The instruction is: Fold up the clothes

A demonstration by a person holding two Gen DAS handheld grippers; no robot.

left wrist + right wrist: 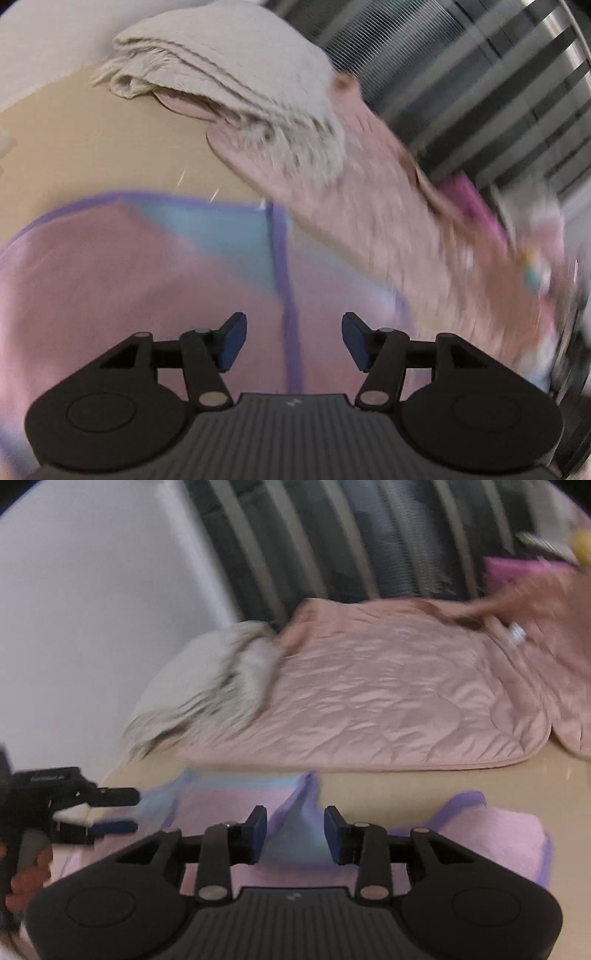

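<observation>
Left wrist view: left tool (293, 341) hangs over a pink garment (110, 280) with purple trim and a blue patch, spread flat on the tan desk (92, 147). Jaws stand wide apart, nothing between them; likely lining up on the purple seam that runs straight down between the pads. Right wrist view: right tool (295, 834) is also open, jaws either side of a raised blue-purple ridge of the same garment (236, 797). No contact visible, so it looks like a pinch being set up, not made. Left tool (110, 812) shows at the left edge, parted, just over the cloth's blue corner. Garment lies at the near desk edge, within reach of both tools. Behind it: pink quilted blanket (388, 694) and a folded beige knit (229, 70) stacked on its end, probably parked out of the way. Heavy motion blur in both views. Garment type unclear; its near part is hidden under the tool bodies. Blurred magenta item (513, 568) far right unidentifiable.
</observation>
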